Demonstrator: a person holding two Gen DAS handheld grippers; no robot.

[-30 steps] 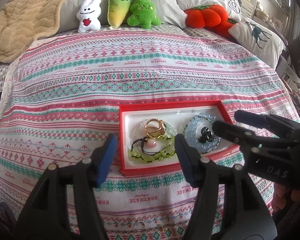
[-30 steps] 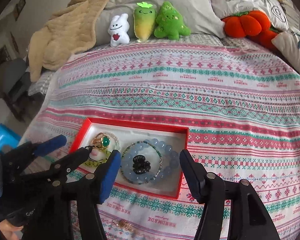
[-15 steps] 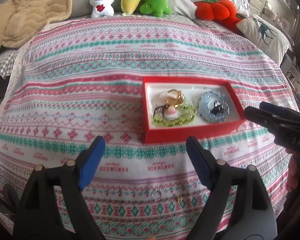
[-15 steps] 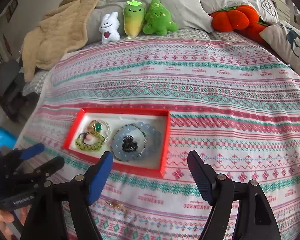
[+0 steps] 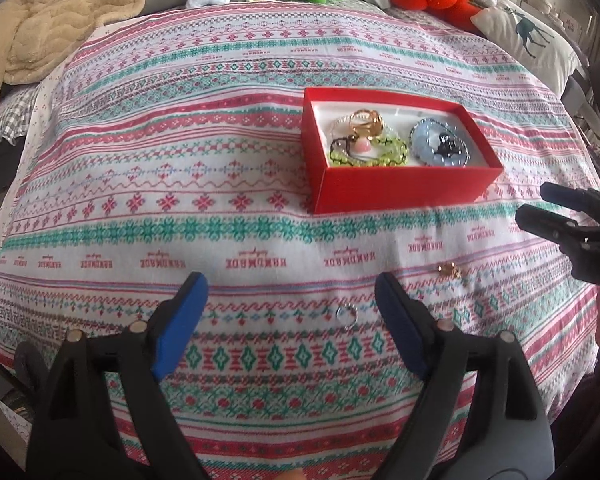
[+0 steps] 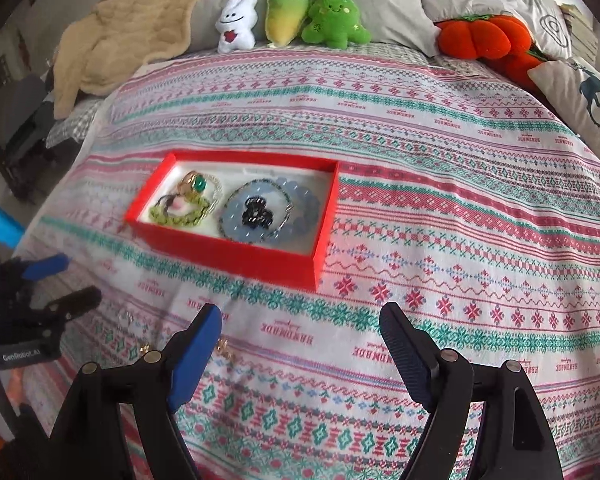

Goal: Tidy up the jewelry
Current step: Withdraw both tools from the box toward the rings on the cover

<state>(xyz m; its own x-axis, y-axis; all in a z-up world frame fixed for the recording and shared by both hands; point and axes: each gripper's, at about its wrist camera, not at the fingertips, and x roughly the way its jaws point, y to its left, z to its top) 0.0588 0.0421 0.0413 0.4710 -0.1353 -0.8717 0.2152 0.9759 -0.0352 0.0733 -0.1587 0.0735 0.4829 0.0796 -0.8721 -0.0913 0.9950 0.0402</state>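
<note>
A red jewelry box (image 5: pixel 400 188) (image 6: pixel 236 258) lies on the patterned bedspread. It holds a green bead bracelet (image 5: pixel 380 154) (image 6: pixel 172 218), a gold ring (image 5: pixel 366 122) with a green stone (image 6: pixel 198 186), a pale blue bracelet (image 5: pixel 428 148) (image 6: pixel 236 210) and a black charm (image 6: pixel 256 216). A silver ring (image 5: pixel 346 314) and a gold ring (image 5: pixel 449 270) (image 6: pixel 222 346) lie loose on the bedspread in front of the box. My left gripper (image 5: pixel 290 312) is open and empty, back from the box. My right gripper (image 6: pixel 300 340) is open and empty, also back from the box.
Plush toys (image 6: pixel 288 12), an orange pumpkin cushion (image 6: pixel 480 36), a deer pillow (image 6: pixel 580 88) and a beige blanket (image 6: pixel 132 28) line the far end of the bed. A dark chair (image 6: pixel 16 128) stands left of the bed.
Both grippers have pulled back from the box toward the near edge of the bed. The two loose rings have come into clearer view. Both stay open.
</note>
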